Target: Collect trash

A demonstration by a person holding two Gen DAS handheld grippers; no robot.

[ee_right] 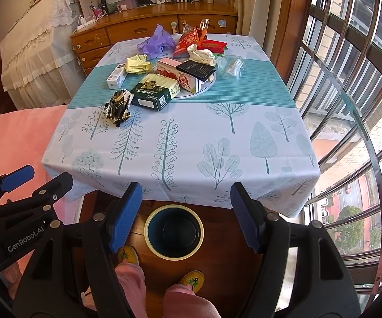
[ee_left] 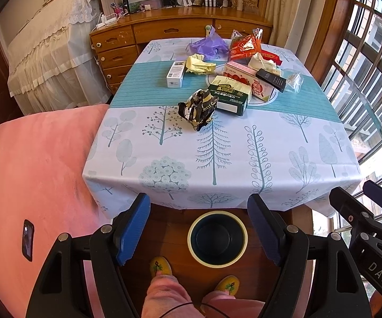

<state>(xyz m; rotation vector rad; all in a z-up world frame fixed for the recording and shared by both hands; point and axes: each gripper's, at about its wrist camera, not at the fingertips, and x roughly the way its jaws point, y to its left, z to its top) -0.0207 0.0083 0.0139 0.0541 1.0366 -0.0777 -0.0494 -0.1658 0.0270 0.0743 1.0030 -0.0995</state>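
Left gripper (ee_left: 199, 228) and right gripper (ee_right: 185, 216): jaws apart, empty, over round dark bin with cream rim (ee_left: 217, 238) on floor. Trash on tree-print tablecloth (ee_left: 244, 145): one green cardboard box (ee_left: 229, 95) printed "CHOCOLATE", one black flat box (ee_right: 196, 70) reading "TALON", one crumpled black-gold wrapper (ee_left: 197, 107), one purple plastic bag (ee_left: 208, 45). Gripper body reads "GenRobot.AI".

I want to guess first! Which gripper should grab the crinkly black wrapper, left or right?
Probably the left gripper. The black wrapper lies on the table's left half, nearest the front, almost straight ahead of it. From the right gripper it sits off to the left. Both are open and empty.
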